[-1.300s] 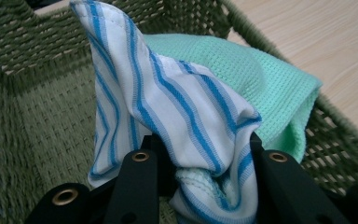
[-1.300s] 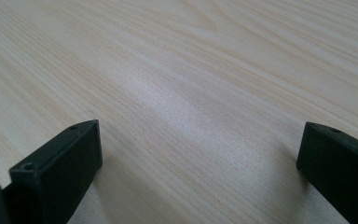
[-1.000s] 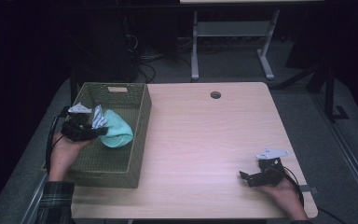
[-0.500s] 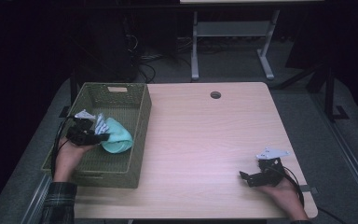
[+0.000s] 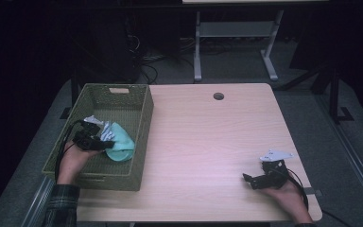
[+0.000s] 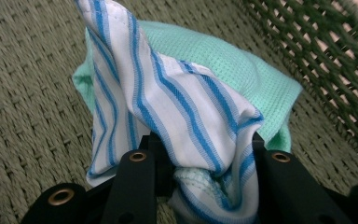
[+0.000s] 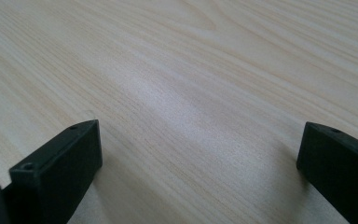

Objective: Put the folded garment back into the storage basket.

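Two cloths sit bunched together in your left gripper (image 6: 200, 186), low inside the woven basket (image 5: 123, 177) at the left edge of the worktop (image 5: 208, 142). Around them, the basket's olive walls rise on every side, and the lattice of the near wall stands just beside the cloths in the left gripper view. Beyond the worktop you have a dark floor with cables and a pale metal stand (image 5: 231, 33). A small round hole (image 5: 218, 96) marks the far middle of the light wood-grain worktop.

Your basket is rectangular, tightly plaited on the floor and more open in the walls, with a cut handle slot at the far end. Your striped cloth (image 6: 177, 107) is white with blue lines and a stitched hem, draped over the mint green cloth (image 6: 242, 74), which has a fine waffle texture. Both black jaws pinch the folds of the two cloths between them.

Your right gripper (image 5: 255, 179) rests on the bare worktop near the right front corner, jaws spread wide with nothing between them.
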Tool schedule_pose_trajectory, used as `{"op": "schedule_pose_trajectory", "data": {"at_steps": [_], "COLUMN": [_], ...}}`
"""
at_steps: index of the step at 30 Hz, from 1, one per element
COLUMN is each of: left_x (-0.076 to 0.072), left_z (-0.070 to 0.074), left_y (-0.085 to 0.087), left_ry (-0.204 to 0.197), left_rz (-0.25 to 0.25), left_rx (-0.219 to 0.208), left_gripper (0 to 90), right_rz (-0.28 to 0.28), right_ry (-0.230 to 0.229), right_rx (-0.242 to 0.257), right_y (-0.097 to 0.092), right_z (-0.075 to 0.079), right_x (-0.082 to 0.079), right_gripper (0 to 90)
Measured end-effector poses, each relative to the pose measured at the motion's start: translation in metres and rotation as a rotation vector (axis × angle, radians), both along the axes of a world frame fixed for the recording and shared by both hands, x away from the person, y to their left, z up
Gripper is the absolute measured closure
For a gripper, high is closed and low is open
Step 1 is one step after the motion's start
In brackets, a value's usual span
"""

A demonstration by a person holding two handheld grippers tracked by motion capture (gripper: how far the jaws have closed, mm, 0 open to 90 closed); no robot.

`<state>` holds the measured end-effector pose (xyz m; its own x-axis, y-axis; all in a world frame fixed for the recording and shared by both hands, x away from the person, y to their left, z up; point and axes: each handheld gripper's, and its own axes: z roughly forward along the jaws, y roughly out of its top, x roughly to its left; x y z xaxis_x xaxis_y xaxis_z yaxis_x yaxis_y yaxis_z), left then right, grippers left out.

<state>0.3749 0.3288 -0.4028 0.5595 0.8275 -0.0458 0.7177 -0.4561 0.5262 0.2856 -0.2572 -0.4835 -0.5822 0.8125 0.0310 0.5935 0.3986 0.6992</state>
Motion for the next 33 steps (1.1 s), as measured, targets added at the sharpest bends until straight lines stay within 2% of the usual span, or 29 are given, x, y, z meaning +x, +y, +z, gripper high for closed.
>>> {"op": "schedule_pose_trajectory", "data": {"at_steps": [6,8,16,23,28,29,31,33], "left_x": [0.002,0.003,0.005,0.009,0.010,0.010,0.011,0.011], "left_z": [-0.006,-0.009,-0.014,-0.022,-0.024,-0.024,-0.025,-0.025], "left_y": [-0.002,-0.003,-0.005,-0.006,-0.008,-0.008,-0.008,-0.008], "left_ry": [0.046,0.083,0.131,0.199,0.211,0.208,0.202,0.198], "left_rz": [-0.007,-0.022,-0.036,-0.027,-0.033,-0.033,-0.029,-0.032], "left_rx": [0.022,0.045,0.065,0.081,0.083,0.088,0.100,0.106], "left_gripper": [64.7,63.7,60.4,44.8,30.8,30.8,18.0,14.9], "right_rz": [0.001,0.000,0.001,0.001,0.001,0.001,0.000,0.000], "right_ry": [0.000,0.000,0.000,0.000,0.000,0.000,0.000,0.000], "right_rx": [0.000,0.000,0.000,0.000,0.000,0.000,0.000,0.000], "right_y": [0.000,0.000,0.000,0.000,0.000,0.000,0.000,0.000], "right_z": [0.000,0.000,0.000,0.000,0.000,0.000,0.000,0.000], "right_x": [0.000,0.000,0.000,0.000,0.000,0.000,0.000,0.000], "right_gripper": [0.0,0.0,0.0,0.0,0.0,0.0,0.0,0.0]}}
